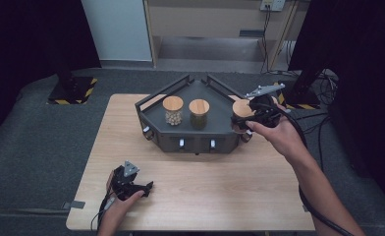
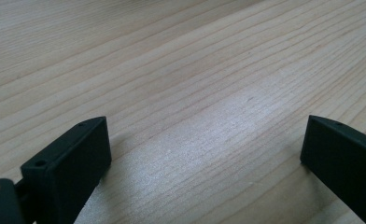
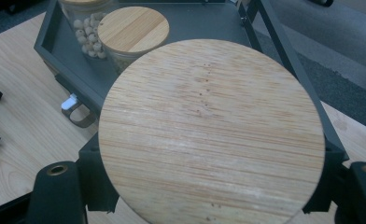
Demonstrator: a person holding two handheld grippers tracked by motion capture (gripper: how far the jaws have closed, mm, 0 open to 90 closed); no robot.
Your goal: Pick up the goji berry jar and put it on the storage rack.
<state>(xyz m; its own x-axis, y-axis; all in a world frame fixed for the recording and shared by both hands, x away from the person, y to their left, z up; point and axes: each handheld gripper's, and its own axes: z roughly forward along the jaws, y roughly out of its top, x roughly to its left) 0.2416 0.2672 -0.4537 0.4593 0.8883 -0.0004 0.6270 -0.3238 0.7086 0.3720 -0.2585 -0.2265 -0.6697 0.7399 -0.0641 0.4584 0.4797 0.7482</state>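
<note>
Right gripper (image 1: 249, 117) clamped on a wooden-lidded jar (image 3: 211, 133) at the grey tray's (image 1: 180, 96) right end, left gripper (image 1: 140, 188) spread wide (holding nothing) on the wooden table (image 1: 220, 187), grey carpet around.

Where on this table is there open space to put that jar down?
The wide bare strip of table between the dark tray and the near edge is free, right of the left gripper. Crowded: the tray's back, with two jars and the right gripper holding the third jar.

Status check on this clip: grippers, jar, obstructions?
Right gripper shut on wooden-lidded jar at tray edge. Left gripper open, resting on table. Nothing obstructing.
</note>
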